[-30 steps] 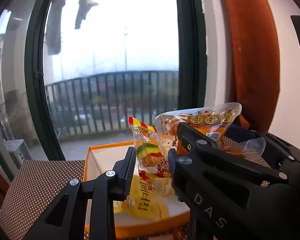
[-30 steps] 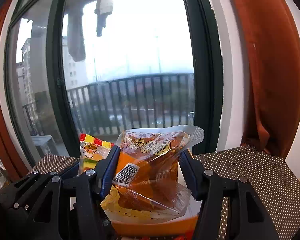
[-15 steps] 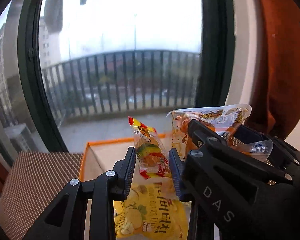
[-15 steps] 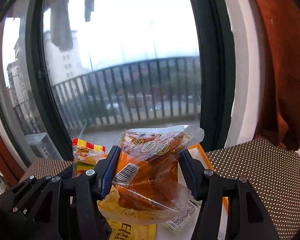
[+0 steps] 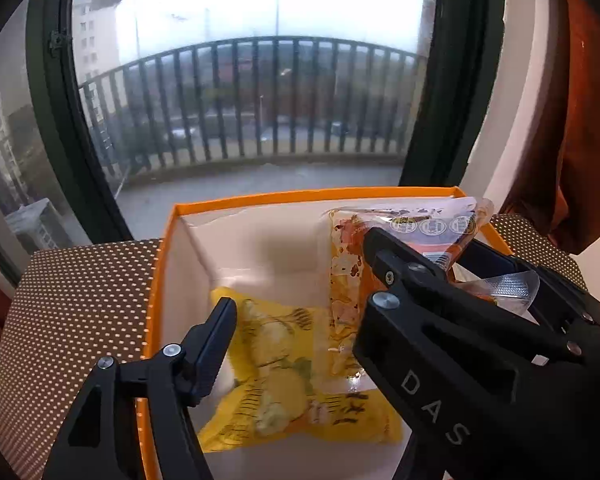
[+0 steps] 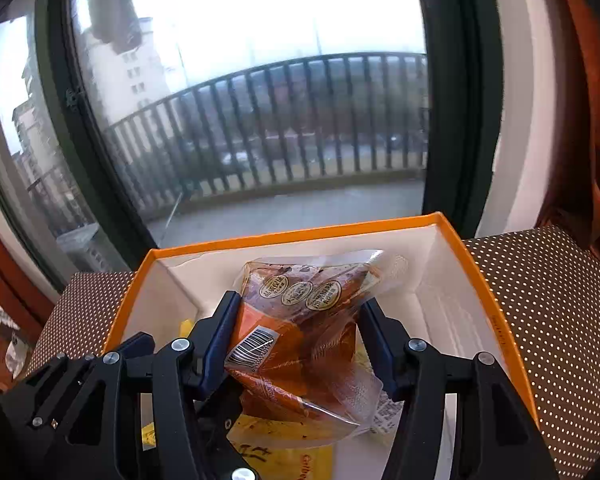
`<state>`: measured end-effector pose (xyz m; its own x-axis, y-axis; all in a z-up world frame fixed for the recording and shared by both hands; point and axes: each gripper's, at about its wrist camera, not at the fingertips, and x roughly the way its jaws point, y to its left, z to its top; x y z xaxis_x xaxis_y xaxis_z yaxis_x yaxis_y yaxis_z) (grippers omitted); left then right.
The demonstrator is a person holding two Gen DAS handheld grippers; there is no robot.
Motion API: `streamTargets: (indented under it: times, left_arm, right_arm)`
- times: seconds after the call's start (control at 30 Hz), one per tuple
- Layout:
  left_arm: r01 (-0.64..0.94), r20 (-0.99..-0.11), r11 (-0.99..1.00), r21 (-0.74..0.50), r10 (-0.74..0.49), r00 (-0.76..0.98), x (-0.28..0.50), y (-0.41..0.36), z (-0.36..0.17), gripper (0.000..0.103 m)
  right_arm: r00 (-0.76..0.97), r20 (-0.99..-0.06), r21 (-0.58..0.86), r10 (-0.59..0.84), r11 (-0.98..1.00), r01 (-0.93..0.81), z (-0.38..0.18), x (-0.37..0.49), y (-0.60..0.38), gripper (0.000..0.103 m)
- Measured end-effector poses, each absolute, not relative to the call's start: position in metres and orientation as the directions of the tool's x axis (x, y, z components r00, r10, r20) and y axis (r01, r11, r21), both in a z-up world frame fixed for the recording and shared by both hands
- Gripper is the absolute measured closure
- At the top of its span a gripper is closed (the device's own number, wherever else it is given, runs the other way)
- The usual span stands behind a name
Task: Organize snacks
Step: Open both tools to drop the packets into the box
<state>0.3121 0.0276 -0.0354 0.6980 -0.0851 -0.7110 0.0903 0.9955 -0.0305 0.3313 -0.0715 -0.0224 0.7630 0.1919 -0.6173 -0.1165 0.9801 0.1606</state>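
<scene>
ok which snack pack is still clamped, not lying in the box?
The clear orange pack, pinched by the right gripper above the box. The yellow pack lies flat on the box floor, under the opening left gripper.

Right gripper (image 6: 296, 340) pointing down into an orange-rimmed box (image 6: 300, 236) with a white interior, its two black fingers pressed on either side of a clear snack packet (image 6: 300, 344) holding orange-brown contents, with three round gold labels near the top and a barcode sticker on the left face. Beneath the packet, a yellow snack bag (image 6: 284, 452) lies on the box floor. The box rests on a brown dotted tabletop (image 6: 548, 320). Behind: a dark-framed window (image 6: 244, 80) with a balcony railing (image 6: 300, 120).
</scene>
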Motion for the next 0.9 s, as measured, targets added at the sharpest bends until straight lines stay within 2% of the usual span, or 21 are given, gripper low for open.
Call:
streamTargets:
  times: [0.27,0.4,0.47,0.53,0.63,0.9]
  left_arm:
    - [0.014,-0.687,0.999,0.041,0.018,0.727,0.298,0.051,-0.024,0.025]
    - [-0.001,-0.691,0.999,0.033,0.023,0.722,0.296,0.062,-0.025,0.024]
    - [0.005,-0.692,1.000,0.019,0.009,0.722,0.296,0.068,-0.025,0.023]
    - [0.010,-0.687,1.000,0.006,-0.003,0.727,0.297,0.072,-0.025,0.022]
    - [0.022,-0.680,1.000,-0.001,-0.017,0.733,0.292,0.071,-0.025,0.021]
    - [0.054,-0.656,0.998,-0.008,-0.046,0.753,0.272,0.060,-0.021,0.019]
  right_arm:
    - [0.723,-0.640,0.189,0.259,0.966,-0.178,-0.025,0.335,-0.040,0.040]
    - [0.704,-0.661,0.183,0.260,0.966,-0.184,-0.028,0.336,-0.028,0.038]
    - [0.699,-0.664,0.171,0.264,0.964,-0.202,-0.027,0.335,-0.023,0.033]
    - [0.713,-0.652,0.152,0.259,0.965,-0.211,-0.025,0.329,-0.021,0.018]
    - [0.744,-0.633,0.102,0.213,0.976,-0.192,-0.019,0.320,-0.022,0.014]
    - [0.748,-0.637,0.089,0.187,0.981,-0.170,-0.013,0.294,-0.034,0.013]
